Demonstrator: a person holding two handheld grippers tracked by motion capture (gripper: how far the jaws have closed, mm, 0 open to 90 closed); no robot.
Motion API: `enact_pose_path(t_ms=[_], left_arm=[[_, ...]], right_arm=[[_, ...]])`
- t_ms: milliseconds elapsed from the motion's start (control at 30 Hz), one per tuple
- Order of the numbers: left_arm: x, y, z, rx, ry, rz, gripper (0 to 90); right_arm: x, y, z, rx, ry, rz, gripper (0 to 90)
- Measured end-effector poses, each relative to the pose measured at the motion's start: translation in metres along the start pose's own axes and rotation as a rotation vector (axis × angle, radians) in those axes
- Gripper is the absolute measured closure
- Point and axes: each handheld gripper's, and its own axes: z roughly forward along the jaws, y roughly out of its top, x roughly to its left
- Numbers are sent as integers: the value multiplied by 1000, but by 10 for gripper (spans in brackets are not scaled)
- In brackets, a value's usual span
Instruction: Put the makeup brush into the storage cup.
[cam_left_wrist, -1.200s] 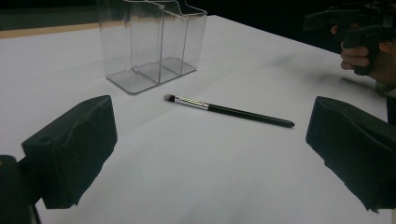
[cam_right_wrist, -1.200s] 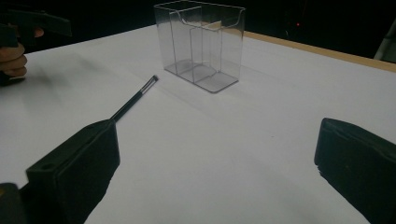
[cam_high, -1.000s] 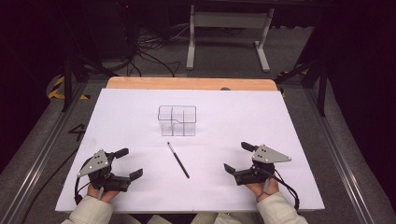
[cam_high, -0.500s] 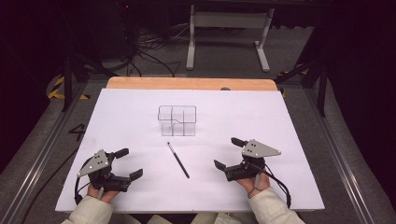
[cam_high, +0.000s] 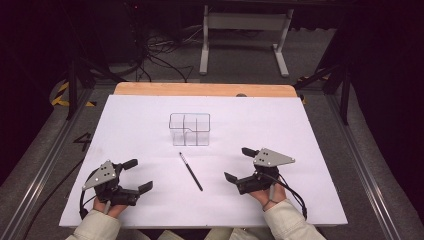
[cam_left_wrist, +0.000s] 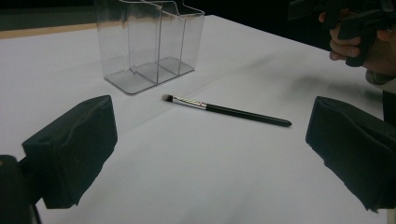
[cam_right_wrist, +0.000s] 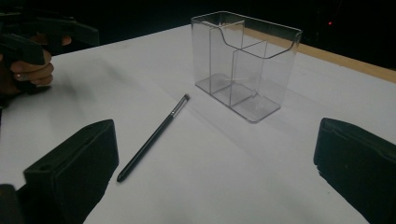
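Note:
A clear plastic organiser with several compartments stands upright at the middle of the white table sheet. Just in front of it lies a thin black makeup brush, bristle end toward the organiser. My left gripper rests open at the front left, nothing between its jaws. My right gripper is open at the front right, close to the brush's handle end. In the left gripper view the brush lies ahead of the jaws, the organiser behind it. In the right gripper view the brush lies ahead at left, the organiser beyond.
A wooden table edge shows beyond the sheet. A grey metal stand and cables are on the floor behind the table. Metal rails run along both sides.
My right gripper has moved left and slightly forward, toward the brush. The left gripper, brush and organiser have stayed put.

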Motion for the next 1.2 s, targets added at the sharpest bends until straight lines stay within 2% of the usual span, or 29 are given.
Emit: enact_pose_path(t_ms=[67, 233, 400, 733, 1200], left_arm=[[0, 0, 0, 0, -2, -1, 30], [0, 1, 0, -4, -3, 0, 29], [0, 1, 0, 7, -16, -6, 42], [0, 1, 0, 9, -24, -14, 41], [0, 0, -4, 14, -20, -17, 47]], right_arm=[[2, 4, 4, 40, 42, 9, 7], [6, 15, 13, 118, 41, 15, 30], [6, 25, 21, 146, 40, 7, 43], [7, 42, 42, 147, 63, -13, 41], [6, 50, 65, 140, 86, -12, 49]])
